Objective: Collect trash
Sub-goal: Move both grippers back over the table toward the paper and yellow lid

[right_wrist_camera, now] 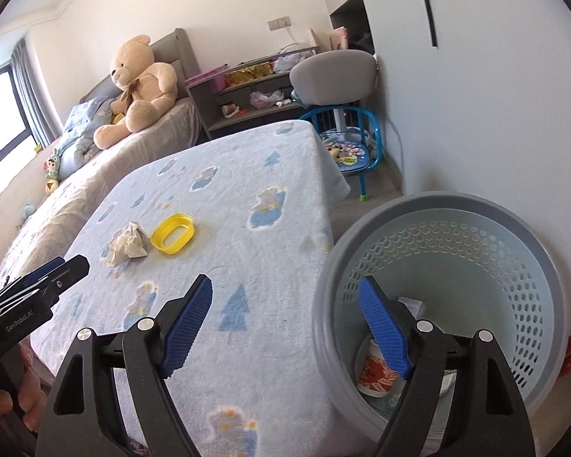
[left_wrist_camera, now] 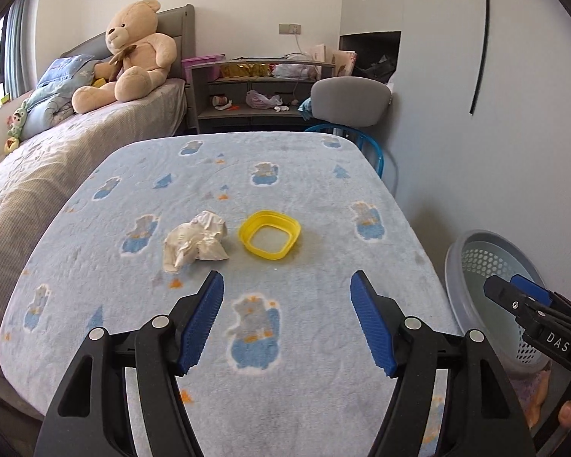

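Note:
A crumpled ball of white paper point(left_wrist_camera: 196, 242) and a yellow plastic lid ring point(left_wrist_camera: 269, 238) lie side by side on the blue blanket-covered table point(left_wrist_camera: 285, 175). My left gripper point(left_wrist_camera: 287, 280) hovers over the near half of the table, a short way in front of both, open and empty. My right gripper point(right_wrist_camera: 285, 283) is open and empty too. It straddles the table's right edge, with its right finger over the grey waste basket point(right_wrist_camera: 437, 205). A paper cup with red print point(right_wrist_camera: 377, 373) lies at the basket's bottom. The paper point(right_wrist_camera: 127, 245) and ring point(right_wrist_camera: 172, 235) lie to its far left.
The basket point(left_wrist_camera: 487, 266) stands on the floor against the table's right side, by a white wall. A bed with a large teddy bear point(left_wrist_camera: 133, 53) runs along the left. Beyond the table are a grey chair point(left_wrist_camera: 350, 101), a small blue child's chair point(right_wrist_camera: 350, 152) and a cluttered shelf unit point(left_wrist_camera: 255, 91).

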